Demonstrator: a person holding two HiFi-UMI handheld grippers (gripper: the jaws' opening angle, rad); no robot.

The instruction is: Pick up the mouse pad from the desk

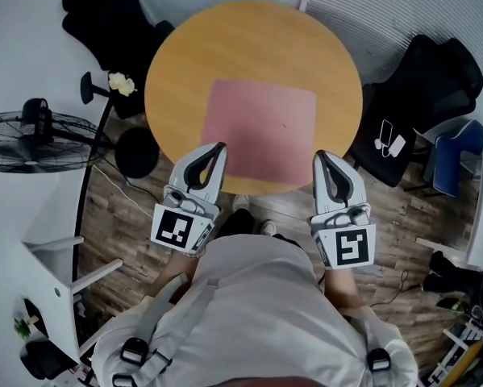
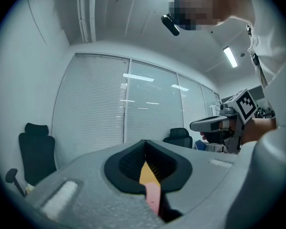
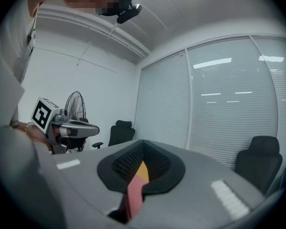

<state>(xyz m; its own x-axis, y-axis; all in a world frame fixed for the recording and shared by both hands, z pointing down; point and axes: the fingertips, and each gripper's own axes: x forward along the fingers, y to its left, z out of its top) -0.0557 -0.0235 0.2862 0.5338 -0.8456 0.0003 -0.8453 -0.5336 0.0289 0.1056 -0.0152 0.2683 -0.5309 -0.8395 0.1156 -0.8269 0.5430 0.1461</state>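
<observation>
The pink mouse pad (image 1: 261, 131) lies flat on the round wooden table (image 1: 185, 63), its near edge close to the table's rim. My left gripper (image 1: 219, 147) is shut and empty, its tip over the pad's near left corner. My right gripper (image 1: 320, 156) is shut and empty too, just off the pad's right edge by the near right corner. In the left gripper view a strip of pad (image 2: 153, 194) and table (image 2: 146, 174) shows under the closed jaws. The right gripper view shows the same strip of pad (image 3: 134, 191).
A floor fan (image 1: 31, 139) and a round black stand base (image 1: 136, 151) are left of the table. Black office chairs stand at the back left (image 1: 116, 14) and right (image 1: 435, 79), one with a phone and charger (image 1: 390, 142). A white shelf (image 1: 56, 272) is at my lower left.
</observation>
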